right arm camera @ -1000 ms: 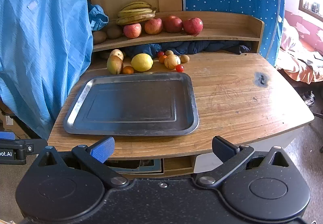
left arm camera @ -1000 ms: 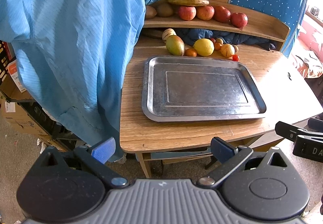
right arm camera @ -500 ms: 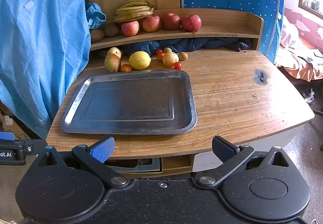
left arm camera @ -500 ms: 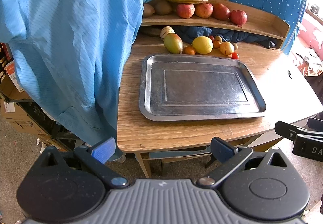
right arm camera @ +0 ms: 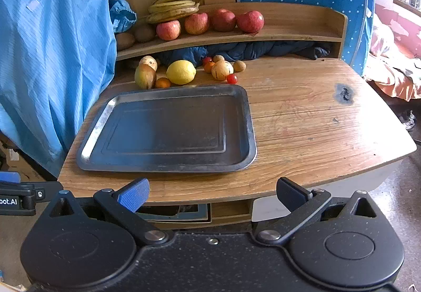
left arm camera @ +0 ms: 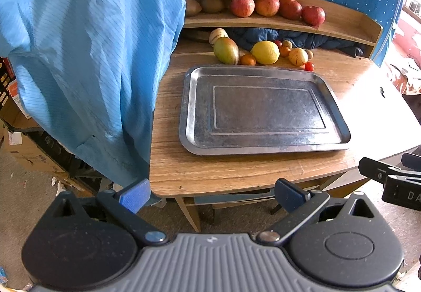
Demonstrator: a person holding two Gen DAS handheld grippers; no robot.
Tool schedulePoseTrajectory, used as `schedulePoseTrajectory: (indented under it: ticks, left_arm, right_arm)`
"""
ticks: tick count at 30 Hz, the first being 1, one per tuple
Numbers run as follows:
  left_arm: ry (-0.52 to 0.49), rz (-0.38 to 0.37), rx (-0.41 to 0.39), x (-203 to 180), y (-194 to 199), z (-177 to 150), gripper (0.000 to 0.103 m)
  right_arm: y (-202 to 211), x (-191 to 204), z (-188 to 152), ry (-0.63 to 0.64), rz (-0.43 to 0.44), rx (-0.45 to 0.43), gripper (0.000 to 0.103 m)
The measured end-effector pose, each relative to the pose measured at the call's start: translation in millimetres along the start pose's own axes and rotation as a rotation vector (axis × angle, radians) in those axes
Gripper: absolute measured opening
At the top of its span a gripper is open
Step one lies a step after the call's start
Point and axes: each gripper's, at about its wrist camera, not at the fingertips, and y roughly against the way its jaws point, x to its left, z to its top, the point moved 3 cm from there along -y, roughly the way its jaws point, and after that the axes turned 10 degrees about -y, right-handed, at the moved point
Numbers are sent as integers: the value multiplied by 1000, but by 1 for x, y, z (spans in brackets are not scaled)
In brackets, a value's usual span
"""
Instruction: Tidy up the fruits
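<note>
Left gripper (left arm camera: 210, 194): jaws spread wide, nothing between the pads, held off the near edge of the table (left arm camera: 236, 171), left of the right one. Right gripper (right arm camera: 211, 193): same, jaws wide apart and empty, also short of the near table edge. Each gripper shows at the border of the other's view.

Metal tray (right arm camera: 86, 144) lies flat on the table, near-left part, bare inside.

Loose fruit sits in a row just beyond the tray's far rim:
- mango (right arm camera: 144, 76) at far left, a pale striped fruit (right arm camera: 148, 62) right behind it
- small orange (right arm camera: 162, 82) between mango and lemon (right arm camera: 181, 72), close to both
- right of the lemon: a round striped fruit (right arm camera: 221, 70), a cherry tomato (right arm camera: 231, 78) just beside it, closest to the tray's far right corner
- behind those a few small pieces, one orange, one red, two brownish; too small to name for sure

Raised shelf (right arm camera: 289, 29) at the far side of the table:
- bananas (right arm camera: 172, 6) resting on top of the apples' left end
- four apples (right arm camera: 223, 20) in a row
- two brown fruits (right arm camera: 143, 33) at the left, probably kiwis

Dark blue cloth (right arm camera: 263, 49) is stuffed under the shelf. Light blue fabric (left arm camera: 92, 42) hangs along the table's left side
</note>
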Motion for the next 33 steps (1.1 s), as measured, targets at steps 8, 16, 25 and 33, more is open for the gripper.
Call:
schedulePoseTrajectory:
  ticks: [8, 16, 25, 33]
  left_arm:
    - [2, 13, 37, -9, -11, 9, 102]
    - [7, 41, 96, -22, -26, 20, 102]
    - [19, 87, 151, -46, -44, 41, 102]
    - [34, 112, 157, -74, -55, 68, 102]
  right_arm:
    - [-14, -10, 10, 4, 6, 34, 102]
    - [-33, -23, 22, 22, 18, 82, 102]
    - [-56, -50, 45, 35, 42, 112, 102]
    - [-68, -78, 67, 57, 80, 120, 102]
